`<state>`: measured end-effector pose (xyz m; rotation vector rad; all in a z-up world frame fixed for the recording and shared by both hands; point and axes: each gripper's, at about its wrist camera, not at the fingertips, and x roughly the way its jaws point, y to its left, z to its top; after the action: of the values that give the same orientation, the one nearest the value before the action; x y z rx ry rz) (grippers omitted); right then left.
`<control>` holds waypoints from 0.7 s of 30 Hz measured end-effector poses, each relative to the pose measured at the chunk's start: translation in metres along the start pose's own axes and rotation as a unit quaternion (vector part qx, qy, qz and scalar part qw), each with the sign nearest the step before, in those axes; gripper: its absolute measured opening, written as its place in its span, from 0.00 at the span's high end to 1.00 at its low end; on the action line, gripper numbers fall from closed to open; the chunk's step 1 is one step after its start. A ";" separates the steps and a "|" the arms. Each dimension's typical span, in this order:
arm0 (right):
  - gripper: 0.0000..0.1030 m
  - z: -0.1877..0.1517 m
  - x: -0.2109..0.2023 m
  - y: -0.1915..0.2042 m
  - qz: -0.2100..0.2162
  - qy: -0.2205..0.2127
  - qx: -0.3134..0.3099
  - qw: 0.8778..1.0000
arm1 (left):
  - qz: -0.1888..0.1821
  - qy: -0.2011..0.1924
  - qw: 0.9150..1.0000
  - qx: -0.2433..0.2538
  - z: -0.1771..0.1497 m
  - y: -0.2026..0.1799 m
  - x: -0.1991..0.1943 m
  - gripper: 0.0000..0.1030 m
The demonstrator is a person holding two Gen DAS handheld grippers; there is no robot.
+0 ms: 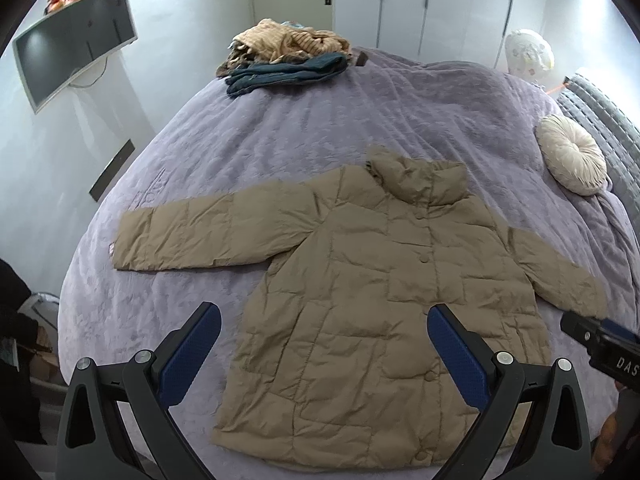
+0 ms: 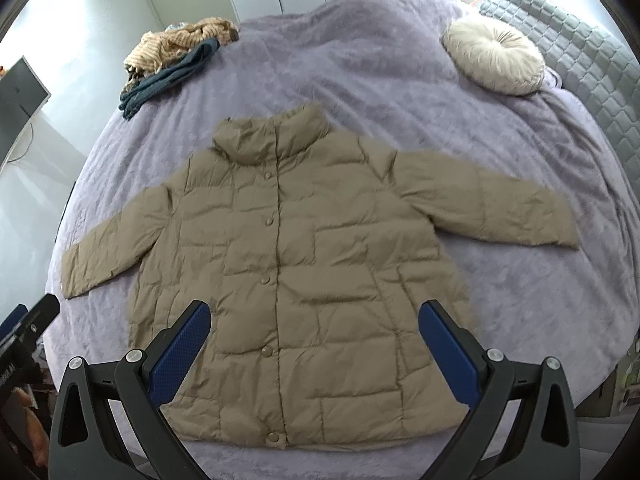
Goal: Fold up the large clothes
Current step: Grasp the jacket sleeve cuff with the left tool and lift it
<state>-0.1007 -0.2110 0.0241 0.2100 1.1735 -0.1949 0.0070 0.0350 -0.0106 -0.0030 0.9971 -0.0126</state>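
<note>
Jacket point(image 2: 288, 280), a tan quilted puffer, lies front-up and buttoned on the purple bedspread point(image 2: 360, 60), both sleeves spread outward and the collar pointing toward the far side of the bed. Left gripper point(image 1: 324, 354) hangs above the hem with its blue-padded jaws wide apart, gripping nothing; right gripper point(image 2: 314, 350) is likewise wide open and empty over the lower front. From the left wrist view, one sleeve end is partly covered by the other tool's black body, whose lettering is cut off. A pile of clothes point(image 1: 286, 58) sits at the far edge, its contents hard to separate. A round cream cushion point(image 2: 494, 58) rests near a grey quilted headboard point(image 2: 580, 48)
</note>
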 end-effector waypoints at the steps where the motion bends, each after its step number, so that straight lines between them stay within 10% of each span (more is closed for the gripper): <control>1: 0.00 -0.001 0.004 0.002 0.003 0.006 0.000 1.000 | 0.003 0.002 1.000 -0.004 0.001 0.005 0.003 0.00; 11: 0.00 -0.006 0.042 0.027 0.086 0.046 0.015 0.995 | 0.010 0.035 0.997 -0.075 -0.007 0.074 0.051 0.00; 21: 0.00 -0.013 0.099 0.075 0.069 0.101 -0.023 0.992 | 0.057 0.064 0.988 -0.125 -0.024 0.158 0.121 0.00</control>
<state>-0.0556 -0.1398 -0.0679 0.2740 1.3586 -0.0245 0.0533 0.1911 -0.1264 -0.1774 1.1205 0.2204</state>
